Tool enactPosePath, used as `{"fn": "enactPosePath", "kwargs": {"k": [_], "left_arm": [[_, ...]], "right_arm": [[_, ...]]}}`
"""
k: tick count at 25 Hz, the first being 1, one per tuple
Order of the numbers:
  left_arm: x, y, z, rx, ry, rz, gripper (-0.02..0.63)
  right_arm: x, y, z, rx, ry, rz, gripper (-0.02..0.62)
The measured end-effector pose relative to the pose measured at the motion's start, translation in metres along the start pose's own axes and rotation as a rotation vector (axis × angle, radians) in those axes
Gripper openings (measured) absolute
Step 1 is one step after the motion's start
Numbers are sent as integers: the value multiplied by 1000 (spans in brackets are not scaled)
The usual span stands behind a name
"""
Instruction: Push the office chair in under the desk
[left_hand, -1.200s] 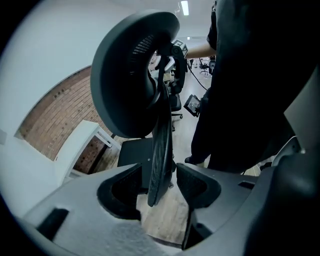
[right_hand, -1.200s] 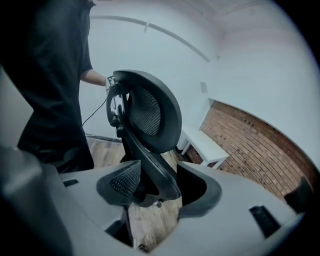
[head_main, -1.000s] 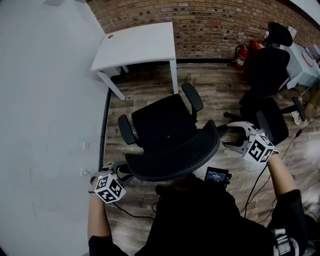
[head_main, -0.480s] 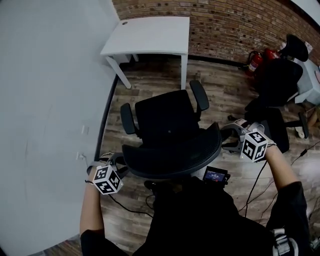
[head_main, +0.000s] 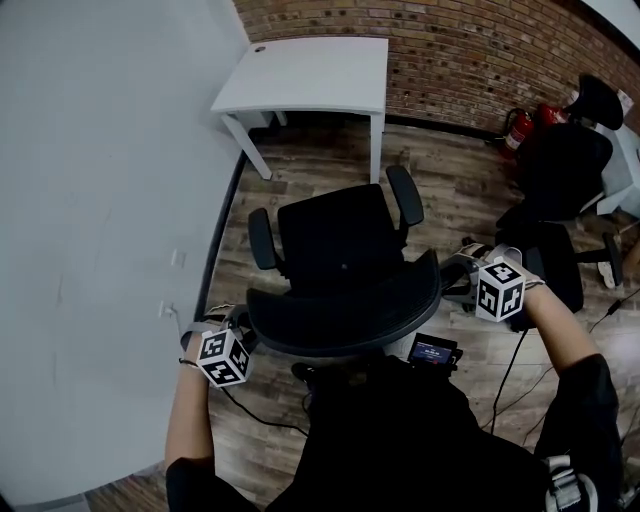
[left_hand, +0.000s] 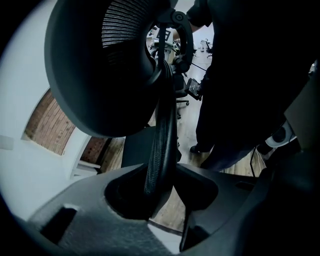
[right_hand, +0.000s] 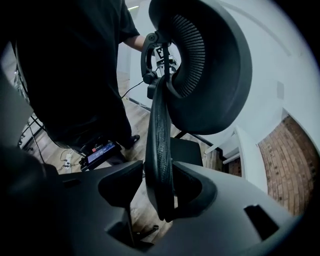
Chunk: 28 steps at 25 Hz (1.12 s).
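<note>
A black office chair (head_main: 335, 240) stands on the wood floor, its seat facing the white desk (head_main: 310, 75) at the far wall, a gap of floor between them. The curved mesh backrest (head_main: 345, 320) is nearest me. My left gripper (head_main: 243, 328) is at the backrest's left end and my right gripper (head_main: 452, 280) at its right end. In the left gripper view the backrest's edge (left_hand: 161, 125) runs between the closing jaws of the left gripper (left_hand: 160, 172), which touch it on both sides. In the right gripper view the edge (right_hand: 159, 130) likewise sits in the closing right gripper (right_hand: 159, 172).
A grey wall (head_main: 100, 200) runs along the left, a brick wall (head_main: 450, 50) behind the desk. A second black chair (head_main: 555, 170) and a red fire extinguisher (head_main: 520, 125) stand at the right. Cables lie on the floor by my feet. A small screen device (head_main: 432, 352) hangs at my front.
Both grippers have come in onto the ends of the backrest, the right one moving left toward it. The chair stands about as far from the desk as before.
</note>
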<state>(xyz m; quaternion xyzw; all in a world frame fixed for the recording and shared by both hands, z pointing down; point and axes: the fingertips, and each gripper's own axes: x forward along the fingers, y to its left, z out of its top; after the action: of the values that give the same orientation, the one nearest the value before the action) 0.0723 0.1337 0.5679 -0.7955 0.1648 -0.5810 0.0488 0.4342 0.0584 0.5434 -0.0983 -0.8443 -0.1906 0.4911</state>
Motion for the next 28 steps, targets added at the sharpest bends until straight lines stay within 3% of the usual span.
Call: {"fn": "enactPosePath", "kwargs": {"k": [4, 15, 28], "left_arm": [[1, 1, -1, 10, 30, 12, 155], [5, -1, -2, 14, 64, 28, 144], [12, 6, -24, 2, 103, 6, 143]], "right_arm": [[6, -1, 2, -25, 2, 26, 154], [8, 4, 4, -45, 13, 167, 147], [18, -4, 13, -28, -9, 217, 150]]}}
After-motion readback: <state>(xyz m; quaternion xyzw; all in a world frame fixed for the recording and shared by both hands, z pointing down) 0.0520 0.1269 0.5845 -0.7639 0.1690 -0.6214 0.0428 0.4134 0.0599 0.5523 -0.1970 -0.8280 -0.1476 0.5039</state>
